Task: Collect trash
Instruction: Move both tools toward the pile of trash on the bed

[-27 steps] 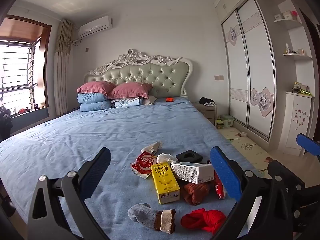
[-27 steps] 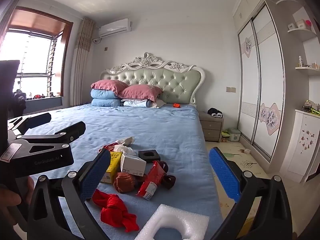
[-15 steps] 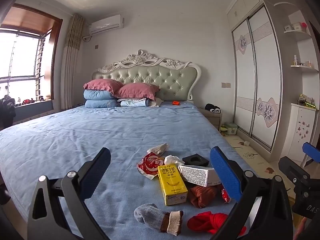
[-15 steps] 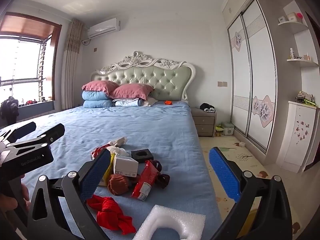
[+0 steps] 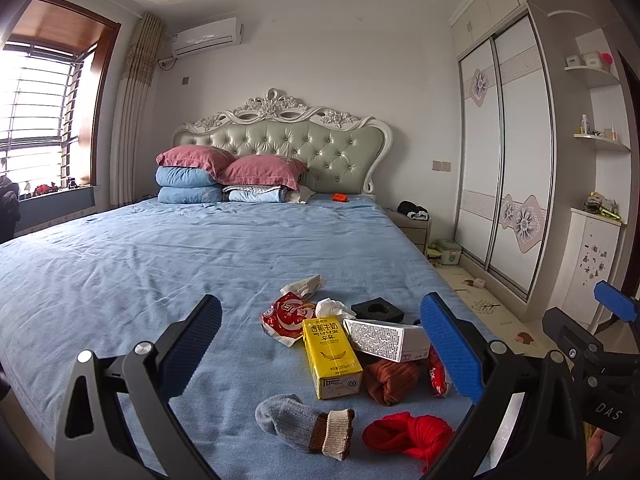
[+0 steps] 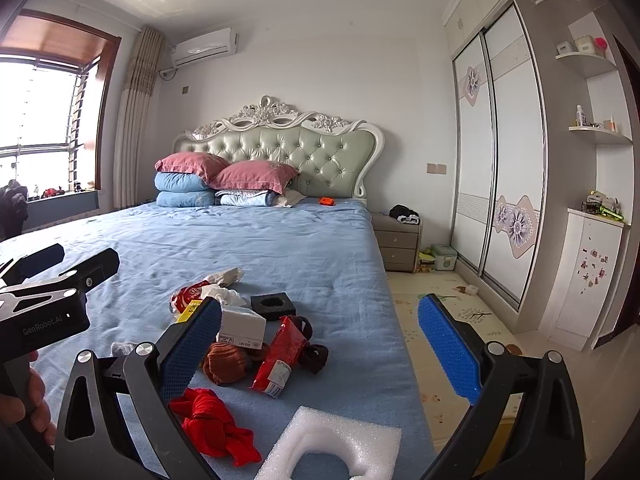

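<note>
On the blue bed, near its foot, sits the trash pile mixed with socks. Both my grippers hover short of it, jaws spread wide, nothing between them: left gripper, right gripper. Trash as I judge it: yellow milk carton, white box, red snack wrapper, crumpled tissue, black foam insert, white foam piece. Grey sock, brown sock and red cloth look like laundry, so I'd skip them. I'd take the carton first with the left, across its narrow sides, pads square on. No bin in view, can't tell where it goes. White foam is closest to the right; I'd pinch it at the edge.
</note>
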The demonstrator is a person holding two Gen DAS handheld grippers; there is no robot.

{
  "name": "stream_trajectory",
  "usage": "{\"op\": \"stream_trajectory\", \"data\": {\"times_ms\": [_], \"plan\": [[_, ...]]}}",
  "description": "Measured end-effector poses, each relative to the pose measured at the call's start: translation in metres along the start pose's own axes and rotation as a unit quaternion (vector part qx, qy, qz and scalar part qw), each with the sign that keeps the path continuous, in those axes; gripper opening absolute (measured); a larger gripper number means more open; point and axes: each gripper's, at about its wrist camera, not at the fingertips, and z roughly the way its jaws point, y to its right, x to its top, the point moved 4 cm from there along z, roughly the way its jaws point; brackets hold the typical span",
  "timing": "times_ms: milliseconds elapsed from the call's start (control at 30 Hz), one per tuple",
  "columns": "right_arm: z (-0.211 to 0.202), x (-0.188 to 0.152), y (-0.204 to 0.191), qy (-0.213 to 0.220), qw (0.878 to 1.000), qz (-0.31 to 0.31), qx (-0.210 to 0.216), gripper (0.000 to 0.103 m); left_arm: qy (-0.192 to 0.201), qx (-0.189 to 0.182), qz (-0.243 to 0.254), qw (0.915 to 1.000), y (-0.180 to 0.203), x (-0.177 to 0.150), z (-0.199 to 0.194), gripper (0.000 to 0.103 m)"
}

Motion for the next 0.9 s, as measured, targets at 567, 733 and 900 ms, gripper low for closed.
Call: {"op": "stream_trajectory", "data": {"times_ms": [567,733,900], "plan": [[0.0014,-0.0002,0.0023,-0.006,1.000,0.003,0.011,0.095,-0.011,0.003,-0.006,0.9999,-0.0013,-0.0004,0.0033,0.099],[0.0013,0.0001,0.0025,-0.005,1.000,0.005,0.011,0.095,-0.010,0.003,-0.004,0.9999,0.0001,-0.0003,0.0034,0.099],[0.0016,0.0002,0.0022,-0.005,1.000,0.004,0.012,0.095,-0.010,0.003,0.000,0.9999,0.0024,-0.0005,0.0040,0.099]]}}
